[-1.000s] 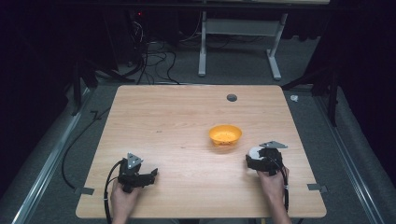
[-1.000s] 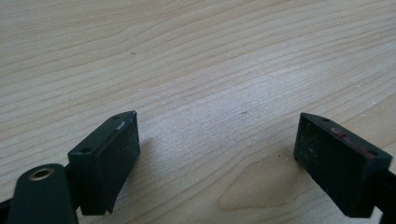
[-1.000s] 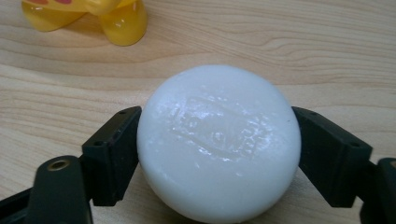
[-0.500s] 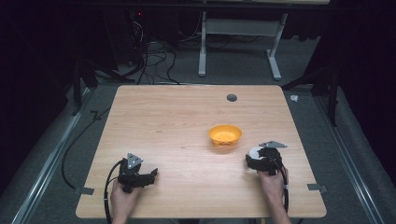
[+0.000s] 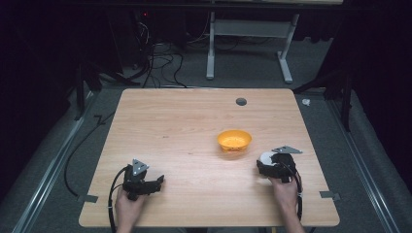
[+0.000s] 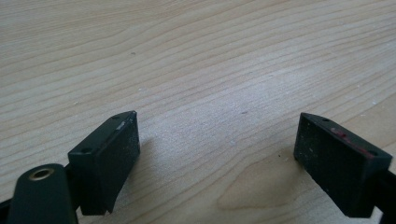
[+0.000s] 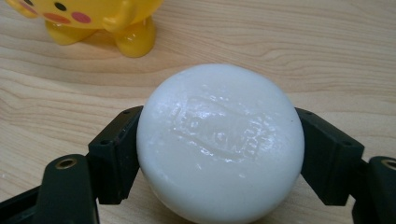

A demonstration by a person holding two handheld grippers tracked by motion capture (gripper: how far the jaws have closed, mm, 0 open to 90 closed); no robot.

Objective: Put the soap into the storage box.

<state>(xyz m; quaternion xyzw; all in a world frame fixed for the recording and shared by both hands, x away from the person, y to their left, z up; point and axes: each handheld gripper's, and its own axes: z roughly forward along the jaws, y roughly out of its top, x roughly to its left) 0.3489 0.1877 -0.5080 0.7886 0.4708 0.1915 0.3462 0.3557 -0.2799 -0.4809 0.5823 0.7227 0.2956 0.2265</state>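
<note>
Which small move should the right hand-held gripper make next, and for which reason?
Probably lift the white soap bar a little off the table. The right hand-held gripper has just been closing, and its jaws now press both sides of the bar, so the grasp looks ready. The yellow bowl stands close ahead, a likely place to carry it.

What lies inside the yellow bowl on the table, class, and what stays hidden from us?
In the high view the yellow bowl shows only its own yellow inside, seemingly empty. The right gripper view shows its painted underside and feet; the rim hides the interior. The soap sits outside, in the right gripper.
</note>
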